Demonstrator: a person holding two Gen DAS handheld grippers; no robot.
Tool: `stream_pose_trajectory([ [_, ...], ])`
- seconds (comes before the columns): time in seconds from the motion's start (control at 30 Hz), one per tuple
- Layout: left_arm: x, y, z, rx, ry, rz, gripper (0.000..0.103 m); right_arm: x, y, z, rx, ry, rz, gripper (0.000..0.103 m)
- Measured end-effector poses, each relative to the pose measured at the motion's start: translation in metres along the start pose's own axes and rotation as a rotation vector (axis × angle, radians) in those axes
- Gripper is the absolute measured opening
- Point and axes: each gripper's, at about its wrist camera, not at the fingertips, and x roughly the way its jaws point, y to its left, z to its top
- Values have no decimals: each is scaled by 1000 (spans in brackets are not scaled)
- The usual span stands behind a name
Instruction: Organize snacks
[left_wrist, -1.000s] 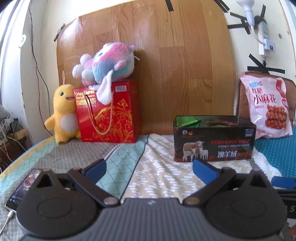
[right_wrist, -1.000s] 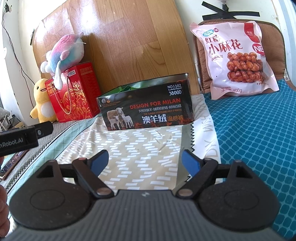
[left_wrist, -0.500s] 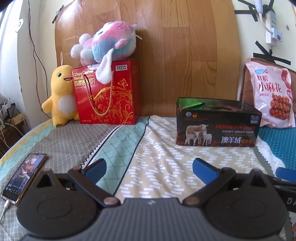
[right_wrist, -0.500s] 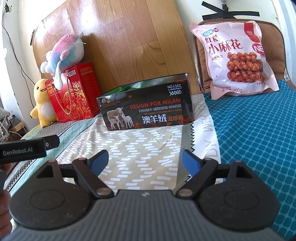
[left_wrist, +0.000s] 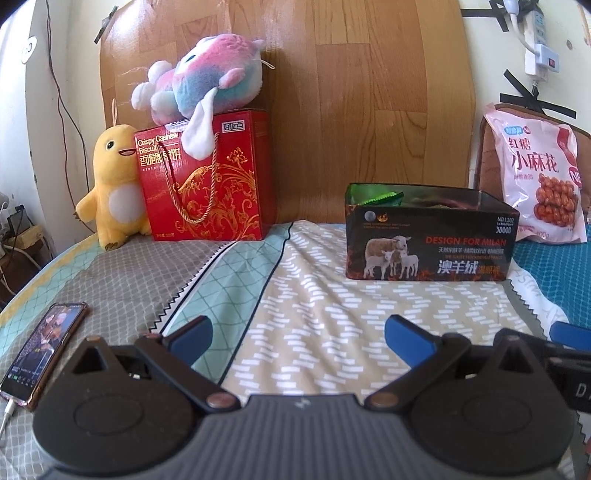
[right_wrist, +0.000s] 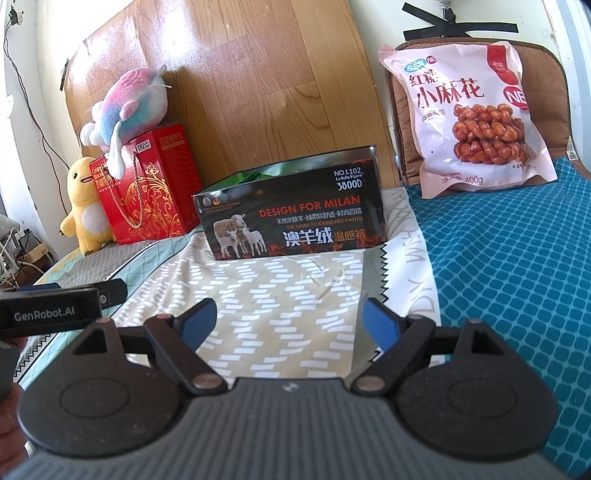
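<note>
While both tools hang above the patterned bedspread (left_wrist: 314, 317), neither touches anything: the left gripper (left_wrist: 298, 334) has its blue-padded jaws spread wide with only cloth showing between them, and the right gripper (right_wrist: 290, 321) stands equally wide and empty

Task thing: open-topped black cardboard box printed with sheep and "DESIGN FOR MILAN" (right_wrist: 295, 221), on the bed against the wooden headboard (left_wrist: 369, 110), well ahead of both tools; green packets (left_wrist: 384, 199) show inside at its left end. Pink snack bag of fried dough twists (right_wrist: 469, 118) leans upright on a brown cushion (right_wrist: 546, 92), right of the box, apart from it

Left view only: a smartphone with lit screen (left_wrist: 44, 350) lying flat near the bed's left edge, cable attached; white power strip (left_wrist: 541, 44) on the wall. Right view only: teal lattice-print blanket (right_wrist: 517, 277) in full, and the left tool's black body from the side

Red gift box with gold rope handle (left_wrist: 210, 181) far left, pastel plush (left_wrist: 199, 88) on top, yellow plush duck (left_wrist: 114, 184) touching its side

Open cloth between tools and box
</note>
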Motion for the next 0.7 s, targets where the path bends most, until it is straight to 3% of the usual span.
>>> stream_pose_trajectory([
  [0.7,1,1,-1,1,-3,-14,103,0,0,0,0,0,-1,88],
])
